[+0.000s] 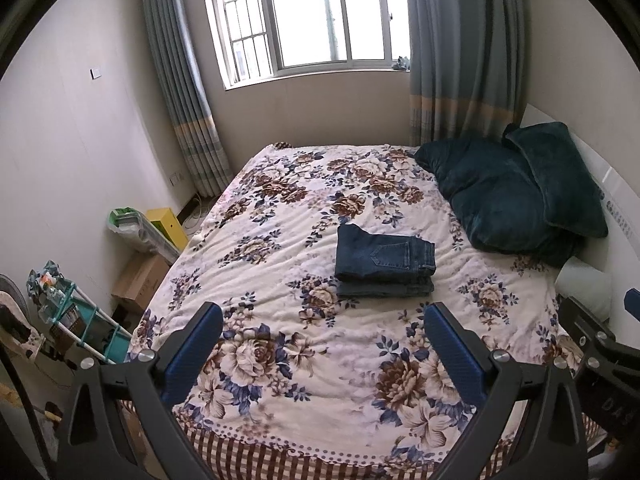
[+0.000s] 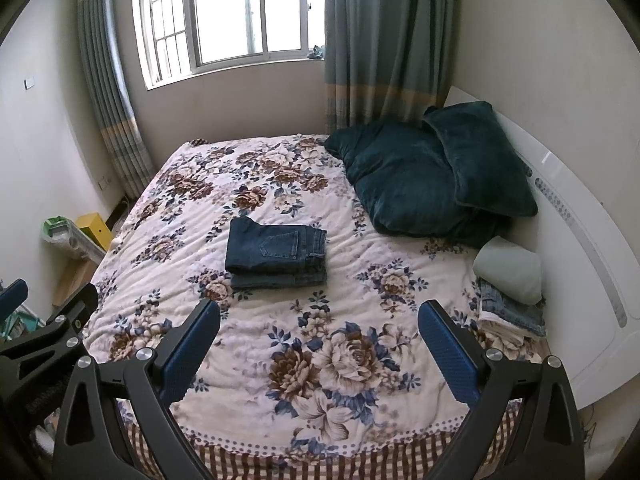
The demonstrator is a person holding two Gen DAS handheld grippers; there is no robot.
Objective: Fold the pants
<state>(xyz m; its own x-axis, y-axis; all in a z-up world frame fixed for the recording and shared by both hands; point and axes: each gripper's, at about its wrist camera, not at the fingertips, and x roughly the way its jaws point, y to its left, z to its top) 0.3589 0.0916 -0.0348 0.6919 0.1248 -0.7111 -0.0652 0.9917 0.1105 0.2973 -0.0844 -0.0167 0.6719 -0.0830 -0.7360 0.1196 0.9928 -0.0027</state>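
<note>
Your jeans (image 1: 384, 260) lie folded into a compact stack on the floral bedspread (image 1: 280, 360), ahead of both grippers and untouched. Your left gripper (image 1: 324, 344) and right gripper (image 2: 320, 340) gape wide, holding nothing. The folding looks finished to me.

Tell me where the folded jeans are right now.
The jeans lie folded mid-bed on the floral blanket, just left of the dark pillows, beyond both open hand-held grippers in each wrist view.
</note>
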